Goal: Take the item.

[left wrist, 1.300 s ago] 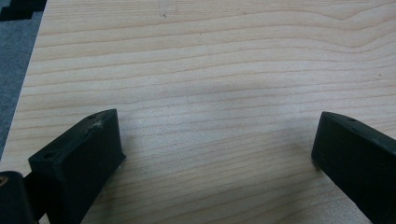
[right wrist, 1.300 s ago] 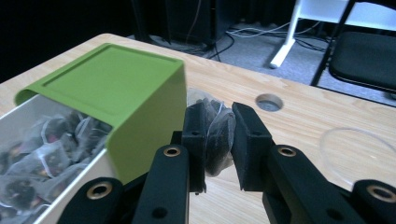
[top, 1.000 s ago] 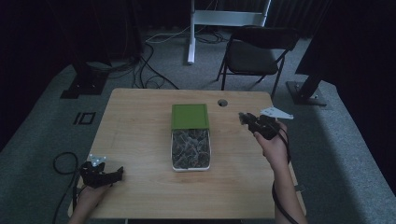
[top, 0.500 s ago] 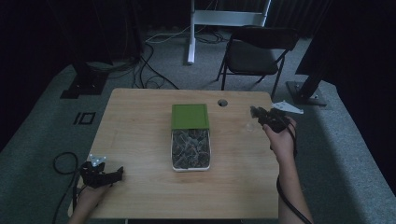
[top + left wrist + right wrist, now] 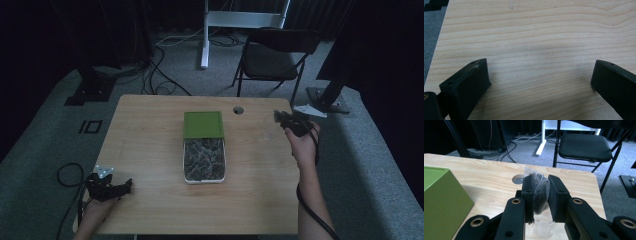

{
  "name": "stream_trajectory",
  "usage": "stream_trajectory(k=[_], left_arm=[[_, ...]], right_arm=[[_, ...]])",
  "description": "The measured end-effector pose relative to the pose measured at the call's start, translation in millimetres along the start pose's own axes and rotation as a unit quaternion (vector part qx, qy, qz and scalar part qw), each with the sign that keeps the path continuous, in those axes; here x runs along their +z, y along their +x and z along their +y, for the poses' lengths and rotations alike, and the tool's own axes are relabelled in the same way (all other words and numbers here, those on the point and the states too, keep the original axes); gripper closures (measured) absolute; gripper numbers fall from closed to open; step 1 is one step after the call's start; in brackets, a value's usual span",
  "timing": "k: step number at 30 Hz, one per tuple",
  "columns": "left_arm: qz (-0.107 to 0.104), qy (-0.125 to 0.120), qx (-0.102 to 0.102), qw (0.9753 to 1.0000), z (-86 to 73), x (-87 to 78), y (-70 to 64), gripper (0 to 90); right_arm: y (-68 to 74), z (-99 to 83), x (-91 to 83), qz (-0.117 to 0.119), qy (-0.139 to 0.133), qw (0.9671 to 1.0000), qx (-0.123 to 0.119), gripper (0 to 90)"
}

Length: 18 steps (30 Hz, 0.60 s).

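Right gripper view: right gripper [image 5: 541, 195] jaws pinch a dark packet [image 5: 541, 192]; plastic cup [image 5: 544, 226] below.

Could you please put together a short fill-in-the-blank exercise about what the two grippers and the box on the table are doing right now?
1. The right gripper is shut on a small clear ____ of dark pieces.
2. The left gripper rests over the wooden table with its jaws ____.
3. The tray of packets sits partly slid out of a ____ box.

Missing words: packet; open; green
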State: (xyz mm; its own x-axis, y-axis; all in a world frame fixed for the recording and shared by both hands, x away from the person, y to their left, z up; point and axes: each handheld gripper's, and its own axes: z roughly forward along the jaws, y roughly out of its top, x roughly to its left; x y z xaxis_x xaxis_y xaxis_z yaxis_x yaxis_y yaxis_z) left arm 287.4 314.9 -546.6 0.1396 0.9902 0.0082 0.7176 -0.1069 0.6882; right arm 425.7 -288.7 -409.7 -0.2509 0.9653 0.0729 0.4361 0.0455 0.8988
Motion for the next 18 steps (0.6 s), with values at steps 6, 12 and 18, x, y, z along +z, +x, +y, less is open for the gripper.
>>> stream_trajectory(k=[6, 12, 18], left_arm=[[0.0, 0.0, 0.0, 1.0, 0.0, 0.0, 0.0, 2.3], [0.0, 0.0, 0.0, 1.0, 0.0, 0.0, 0.0, 2.3], [0.0, 0.0, 0.0, 1.0, 0.0, 0.0, 0.0, 2.3]], right_arm=[[-3.3, 2.9, 6.0, -0.007, 0.007, 0.9999, 0.004, 76.4], [-7.2, 4.5, 15.5, -0.015, 0.019, 0.9997, 0.009, 76.3], [-9.1, 5.6, 20.6, -0.018, 0.026, 0.9994, 0.012, 76.3]])
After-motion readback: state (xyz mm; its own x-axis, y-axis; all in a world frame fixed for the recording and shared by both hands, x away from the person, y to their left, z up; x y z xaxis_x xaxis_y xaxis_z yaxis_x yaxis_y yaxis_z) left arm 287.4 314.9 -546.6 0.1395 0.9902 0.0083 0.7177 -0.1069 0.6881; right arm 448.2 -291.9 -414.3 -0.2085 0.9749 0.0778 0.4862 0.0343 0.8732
